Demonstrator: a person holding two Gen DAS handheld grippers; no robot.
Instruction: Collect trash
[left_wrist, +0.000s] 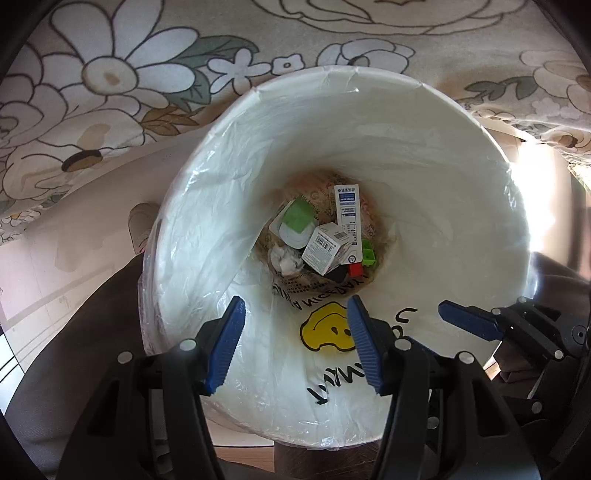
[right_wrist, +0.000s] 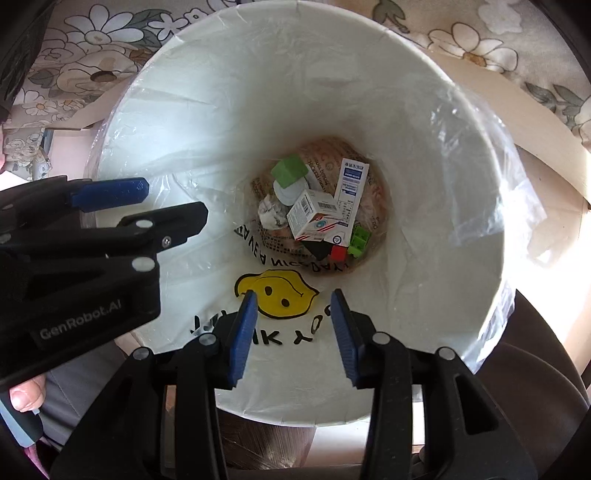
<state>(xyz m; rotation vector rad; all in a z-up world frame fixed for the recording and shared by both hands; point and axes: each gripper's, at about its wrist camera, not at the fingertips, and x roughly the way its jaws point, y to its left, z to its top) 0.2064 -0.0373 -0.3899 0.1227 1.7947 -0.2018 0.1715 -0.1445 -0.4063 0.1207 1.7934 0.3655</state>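
Note:
A white trash bin (left_wrist: 461, 206) lined with a clear plastic bag fills both views (right_wrist: 443, 206). At its bottom lies trash: a small white box with a barcode (left_wrist: 325, 249) (right_wrist: 314, 216), a tall white-and-blue carton (left_wrist: 348, 218) (right_wrist: 351, 192), a green block (left_wrist: 297, 216) (right_wrist: 290, 170), crumpled paper (left_wrist: 284, 258) (right_wrist: 269, 214), and small green and red pieces (left_wrist: 364, 260) (right_wrist: 351, 245). My left gripper (left_wrist: 295, 343) is open and empty above the bin's near rim. My right gripper (right_wrist: 293, 332) is open and empty beside it.
A yellow smiley print (left_wrist: 327, 330) (right_wrist: 277, 293) with black lettering marks the bag's near wall. A floral cloth (left_wrist: 110, 85) (right_wrist: 480, 33) lies behind the bin. The right gripper shows at the left view's right edge (left_wrist: 498, 325); the left gripper crosses the right view's left side (right_wrist: 92, 229).

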